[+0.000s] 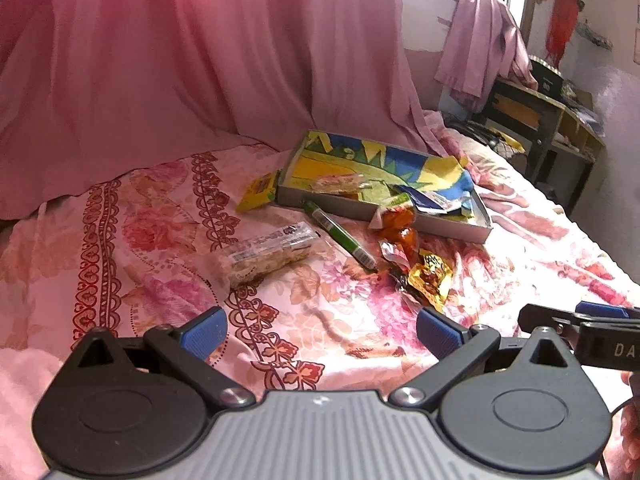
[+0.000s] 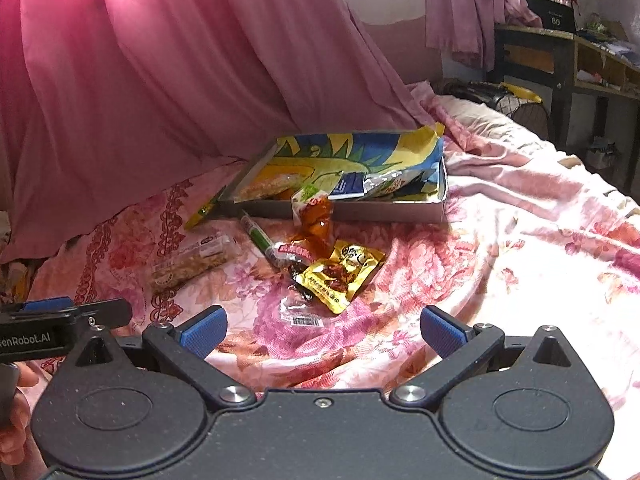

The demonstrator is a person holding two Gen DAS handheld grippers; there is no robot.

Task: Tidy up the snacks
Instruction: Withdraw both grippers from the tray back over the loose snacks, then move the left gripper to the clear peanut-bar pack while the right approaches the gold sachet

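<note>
Left wrist view shows both grippers, the left gripper (image 1: 322,330) and right gripper (image 2: 322,330), spread wide and empty short of the box (image 1: 384,216), loose snacks (image 1: 268,254) lying just before it, so a pickup seems next.

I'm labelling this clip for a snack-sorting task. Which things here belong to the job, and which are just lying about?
Job:
- box
- gold packet
- orange pouch
- green stick
- clear cracker pack
- yellow packet

Lying about:
- pink curtain
- floral bedsheet
- desk
</note>
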